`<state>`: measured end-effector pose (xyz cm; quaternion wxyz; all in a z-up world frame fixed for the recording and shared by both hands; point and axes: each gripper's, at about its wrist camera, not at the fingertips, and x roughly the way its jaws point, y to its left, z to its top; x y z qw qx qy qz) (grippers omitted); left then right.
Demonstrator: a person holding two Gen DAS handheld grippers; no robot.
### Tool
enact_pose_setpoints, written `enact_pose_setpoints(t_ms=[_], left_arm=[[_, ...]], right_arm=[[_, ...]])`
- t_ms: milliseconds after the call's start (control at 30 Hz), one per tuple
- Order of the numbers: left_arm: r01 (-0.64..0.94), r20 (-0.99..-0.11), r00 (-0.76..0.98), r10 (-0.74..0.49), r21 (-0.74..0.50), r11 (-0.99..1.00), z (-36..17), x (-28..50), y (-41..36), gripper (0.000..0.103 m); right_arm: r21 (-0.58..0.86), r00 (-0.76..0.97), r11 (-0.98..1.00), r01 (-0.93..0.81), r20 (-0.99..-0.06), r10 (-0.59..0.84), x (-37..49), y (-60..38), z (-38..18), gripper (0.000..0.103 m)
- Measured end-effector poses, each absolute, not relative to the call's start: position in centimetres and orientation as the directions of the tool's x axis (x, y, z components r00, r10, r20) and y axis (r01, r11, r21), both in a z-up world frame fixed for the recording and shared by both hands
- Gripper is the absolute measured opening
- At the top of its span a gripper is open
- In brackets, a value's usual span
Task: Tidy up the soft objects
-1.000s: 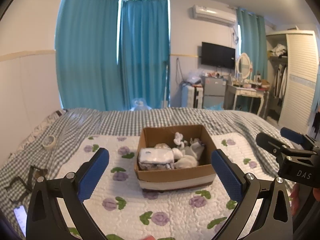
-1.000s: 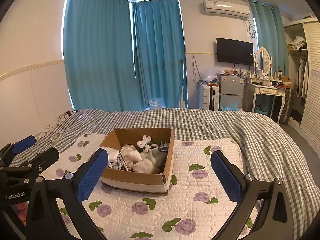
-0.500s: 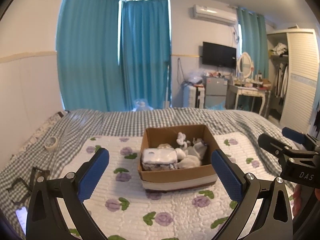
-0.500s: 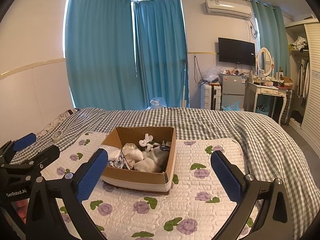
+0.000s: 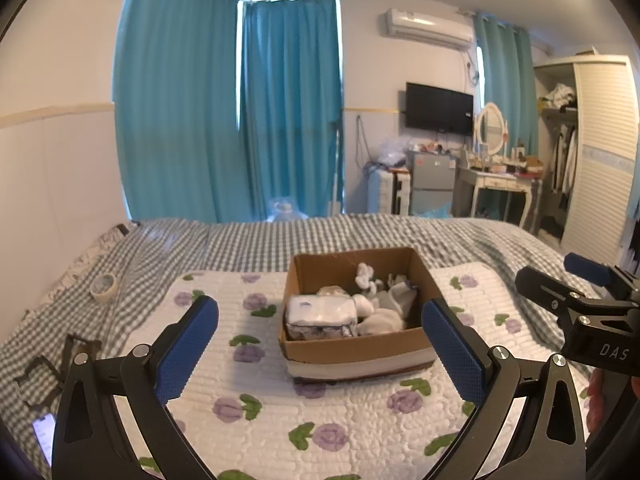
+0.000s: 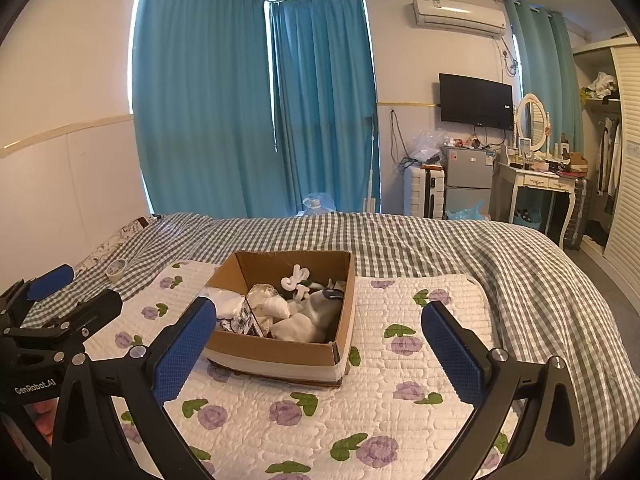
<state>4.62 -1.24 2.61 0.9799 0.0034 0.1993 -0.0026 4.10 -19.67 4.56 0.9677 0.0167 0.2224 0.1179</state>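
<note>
Blue textured pads on both tools, jaws spread wide and holding nothing. Left gripper point(image 5: 320, 344): fingers apart, raised over the bed. Right gripper point(image 6: 318, 344): likewise released and empty; its body also shows at the right edge of the left view.

Between and just beyond the left jaws: cardboard box point(image 5: 356, 354), open-topped, with a pale tape band round its base, resting on the floral quilted mat point(image 5: 248, 392). In the right view the box sits toward the left finger.

Box contents, nearest first:
- Wrapped tissue pack point(image 5: 322, 316), plastic film, at the box's front-left corner. Likely light and squashy; the film may slip. Best gripped across its short sides.
- White socks or cloths point(image 5: 382, 320), bundled, right of the pack. Soft, limp, very light by the look; pinch a thick fold, not a loose edge.
- Grey cloth item point(image 6: 326, 308), toward the box's far right. Judged equally limp.
- Small white plush figure point(image 6: 296, 276), standing up at the back. Take it by the body.

Beyond the mat: checked bedspread point(image 6: 460, 248). Far left of the jaws: tape roll point(image 5: 103, 287). Nothing appears fragile; the chief risk is snagging two items together.
</note>
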Motion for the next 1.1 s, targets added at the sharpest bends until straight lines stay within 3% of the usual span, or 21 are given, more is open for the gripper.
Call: enact_pose_setpoints(t_ms=[1100], left_arm=[[0.010, -0.395, 0.919, -0.007, 0.004, 1.000, 2.44, 4.83, -0.94, 0.103]], right_arm=[[0.082, 0.870, 0.971, -0.224, -0.432, 0.237, 4.09, -19.53, 4.37, 0.103]])
